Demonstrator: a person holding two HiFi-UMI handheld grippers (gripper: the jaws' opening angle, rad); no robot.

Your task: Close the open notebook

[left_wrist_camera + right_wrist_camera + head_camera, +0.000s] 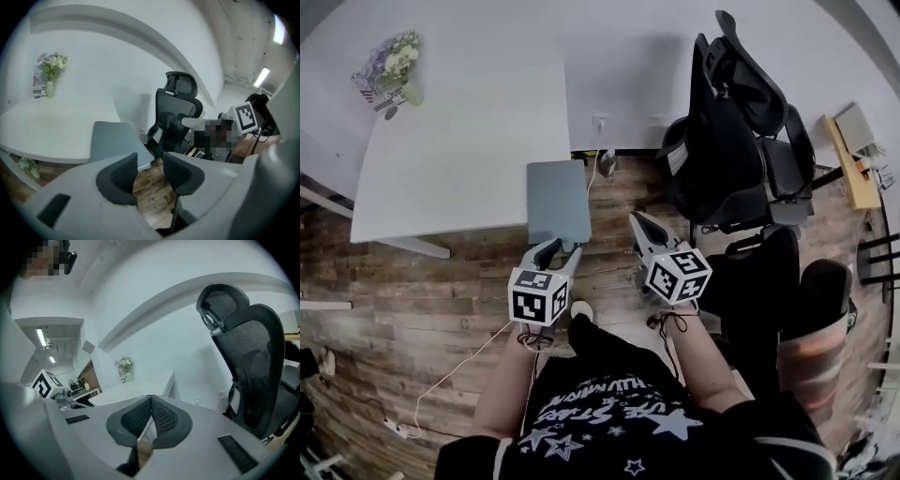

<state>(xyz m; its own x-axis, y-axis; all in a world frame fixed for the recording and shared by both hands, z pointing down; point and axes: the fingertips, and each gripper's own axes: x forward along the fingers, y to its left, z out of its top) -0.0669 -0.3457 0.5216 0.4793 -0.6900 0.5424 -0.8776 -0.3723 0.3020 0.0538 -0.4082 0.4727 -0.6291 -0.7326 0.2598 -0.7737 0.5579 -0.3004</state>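
Note:
A grey notebook [557, 202] lies flat with its cover down on the near right corner of the white table [450, 159]; it also shows in the left gripper view [110, 138]. My left gripper [562, 251] hovers just in front of the notebook's near edge, apart from it. Its jaws [150, 164] stand open with only wooden floor between them. My right gripper [636, 218] is held to the right of the notebook, off the table, above the floor. Its pads [151, 404] meet at the tips and hold nothing.
Black office chairs [736, 141] stand close on the right, one large in the right gripper view [253, 362]. A vase of flowers [394, 67] sits at the table's far left corner. A white cable [459, 370] runs over the wooden floor. A wooden shelf [853, 159] is far right.

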